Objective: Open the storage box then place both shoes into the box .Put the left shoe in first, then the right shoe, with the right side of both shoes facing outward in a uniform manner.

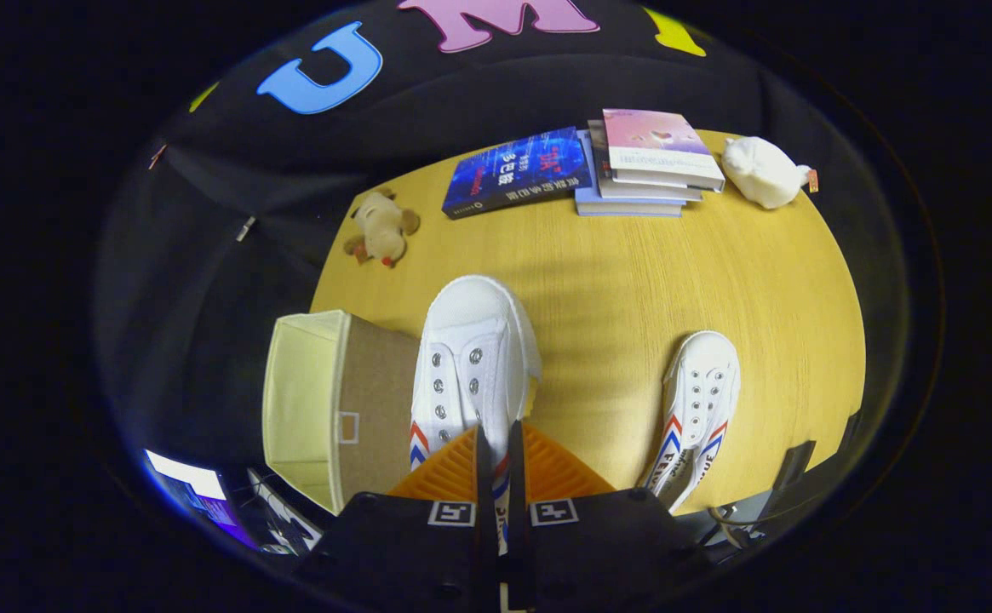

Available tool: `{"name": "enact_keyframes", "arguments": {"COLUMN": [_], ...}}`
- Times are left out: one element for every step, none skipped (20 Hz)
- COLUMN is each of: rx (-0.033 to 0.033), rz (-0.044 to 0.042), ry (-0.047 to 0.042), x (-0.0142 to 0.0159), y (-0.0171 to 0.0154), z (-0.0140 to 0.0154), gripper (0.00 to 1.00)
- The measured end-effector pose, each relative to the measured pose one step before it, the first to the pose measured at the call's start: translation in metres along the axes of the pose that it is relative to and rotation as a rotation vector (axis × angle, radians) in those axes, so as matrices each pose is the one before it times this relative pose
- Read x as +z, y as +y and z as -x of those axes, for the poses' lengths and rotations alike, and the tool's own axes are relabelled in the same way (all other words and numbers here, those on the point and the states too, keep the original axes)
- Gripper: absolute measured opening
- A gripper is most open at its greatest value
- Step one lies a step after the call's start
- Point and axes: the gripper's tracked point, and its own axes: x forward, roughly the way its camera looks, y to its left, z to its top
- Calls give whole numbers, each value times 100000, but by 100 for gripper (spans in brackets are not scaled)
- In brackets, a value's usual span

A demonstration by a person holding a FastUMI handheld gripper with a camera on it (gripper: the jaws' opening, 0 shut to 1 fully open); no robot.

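The claw [496, 460] is seen with orange ribbed fingers [547, 468] and black bodies bearing black-and-white square markers. Both white shoes, the held one [470, 358] and the other [700, 400], are striped red and blue. The storage box [334, 400] is cream inside, tan outside. The surface [632, 281] is yellow wood-grain.

Wooden table [632, 272] bears books [585, 166], a plush dog [382, 227] — and a white soft toy [764, 173].

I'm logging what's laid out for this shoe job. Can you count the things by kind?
Shoes: 2, one held in the gripper, one on the table
Storage box: 1
Books: 4, one blue, three stacked
Soft toys: 2, tan, white
Total: 9
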Motion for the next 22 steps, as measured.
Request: {"name": "enact_keyframes", "arguments": {"rx": [1680,1973,2517,2504,2358,1995,1474,673,322,-183,-392,-599,-304,-258,-480,-1070,-1536,-1528,-1477,-1660,-1666,-1257], "rz": [-1798,-2373,-2220,-1879,-1518,-497,3,36,213,-256,-892,-971,-779,-278,-158,-276,-602,80,832,960,474,269], "ry": [-1162,-599,125,766,818,992,758,897,1262,1543,1630,1900,1787,1984,2049,2285,2187,1917,1382,956,972,931], "x": [742,624,410,138,38,-72,-139,-218,-361,-333,-418,-415,-361,-364,-404,-547,-591,-1036,-385,-330,-497,-288], "y": [1534,1664,1642,1763,1754,1673,1277,1418,1318,1184,994,1011,988,801,594,356,257,684,163,111,-9,93], "z": [696,517,400,188,46,-116,-335,-588,-755,-878,-1022,-1097,-1242,-1193,-1352,-1035,-1036,-786,-979,-886,-892,-671], "gripper": [8,8,8,8,8,8,9,9,9,8,9,9,9,9,9,9,9,9,9,8,8,9]}}
